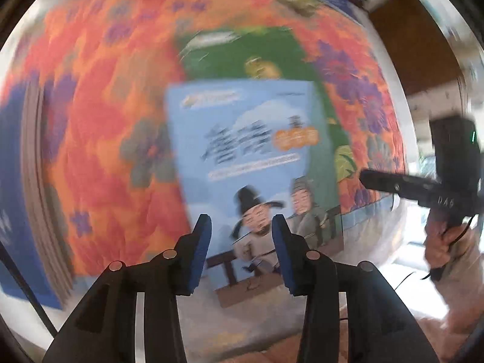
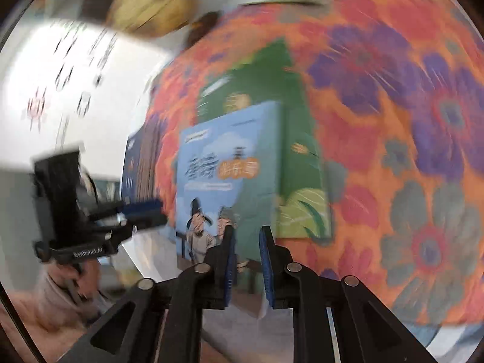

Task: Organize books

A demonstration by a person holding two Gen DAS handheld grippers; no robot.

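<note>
The left gripper [image 1: 241,230] gapes empty; the right gripper [image 2: 246,242], at three o'clock, nearly shut and empty, over the blue book [image 1: 257,163] stacked neatly on the green book [image 1: 242,51].

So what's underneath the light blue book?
A green book lies under the light blue book, showing at its top and right edges; the covered remainder is hidden.

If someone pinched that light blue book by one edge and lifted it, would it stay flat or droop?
The light blue book looks thin with a soft cover, so it would probably droop somewhat. It seems light for its size. Lying on the green book, whose cover looks smooth, it may slide if pushed.
</note>
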